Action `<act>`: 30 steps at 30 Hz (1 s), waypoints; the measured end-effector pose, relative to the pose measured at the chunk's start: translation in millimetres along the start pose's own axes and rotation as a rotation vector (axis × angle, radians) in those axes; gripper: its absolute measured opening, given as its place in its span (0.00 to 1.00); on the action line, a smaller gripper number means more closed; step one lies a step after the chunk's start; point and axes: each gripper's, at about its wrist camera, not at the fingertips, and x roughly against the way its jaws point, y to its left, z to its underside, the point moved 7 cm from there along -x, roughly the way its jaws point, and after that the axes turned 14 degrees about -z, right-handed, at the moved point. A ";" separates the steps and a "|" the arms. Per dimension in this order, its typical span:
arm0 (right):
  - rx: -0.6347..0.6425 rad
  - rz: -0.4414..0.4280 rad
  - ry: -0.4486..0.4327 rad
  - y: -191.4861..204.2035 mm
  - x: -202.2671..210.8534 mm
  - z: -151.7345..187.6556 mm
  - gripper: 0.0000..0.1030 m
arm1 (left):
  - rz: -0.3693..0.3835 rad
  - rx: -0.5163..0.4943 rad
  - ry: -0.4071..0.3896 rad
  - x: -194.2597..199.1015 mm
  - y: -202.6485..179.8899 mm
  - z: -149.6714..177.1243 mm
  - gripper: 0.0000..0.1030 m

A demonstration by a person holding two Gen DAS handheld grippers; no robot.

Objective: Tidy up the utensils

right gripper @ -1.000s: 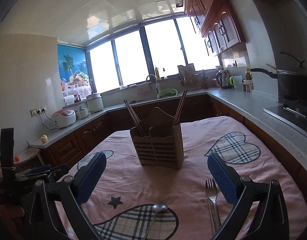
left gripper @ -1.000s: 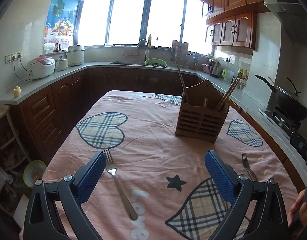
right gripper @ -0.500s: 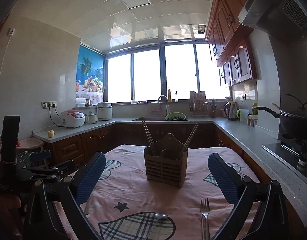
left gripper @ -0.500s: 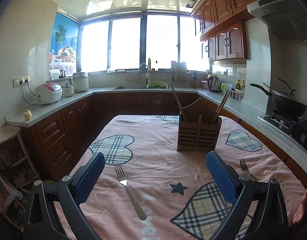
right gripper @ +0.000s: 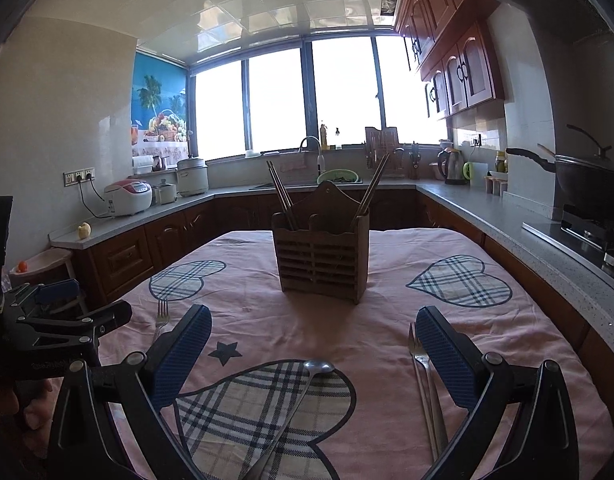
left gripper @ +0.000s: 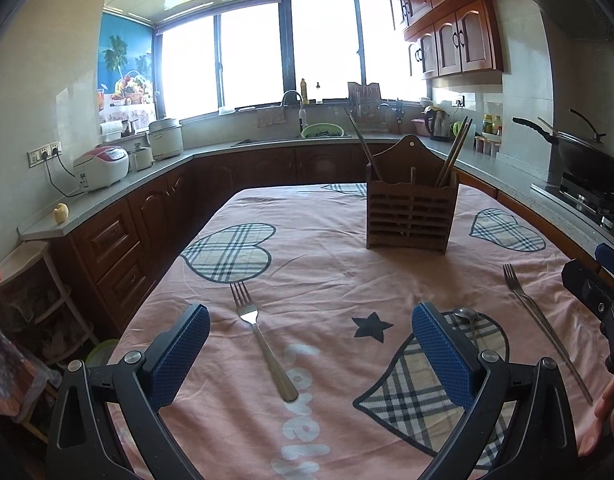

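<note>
Jaws on both the left gripper (left gripper: 309,354) and right gripper (right gripper: 313,356) are spread wide, holding nothing. Worktop (left gripper: 327,280) carries the wooden holder (left gripper: 411,200); nearer than it lie two forks (left gripper: 263,344) (left gripper: 543,324) and a spoon (right gripper: 295,408). Flat thin handles could easily slip out mid-pinch.

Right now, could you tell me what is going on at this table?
A person holds a two-finger tool in each hand over a pink tablecloth, tidying utensils. Neither the left tool nor the right tool grips anything; both are open. A fork lies in front of the left tool, a spoon and a second fork in front of the right one. The wooden utensil holder stands mid-table, with only chopsticks showing in it.
</note>
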 end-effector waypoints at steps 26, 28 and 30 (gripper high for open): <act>0.023 -0.005 -0.094 -1.8 26.5 7.5 1.00 | 0.000 0.076 -0.102 13.5 16.4 20.0 0.99; 0.031 -0.005 -0.104 -0.5 28.6 7.9 1.00 | 0.000 0.077 -0.105 13.9 16.6 22.3 0.99; 0.034 -0.001 -0.106 0.1 29.1 9.2 1.00 | -0.001 0.072 -0.104 13.0 16.3 24.0 0.99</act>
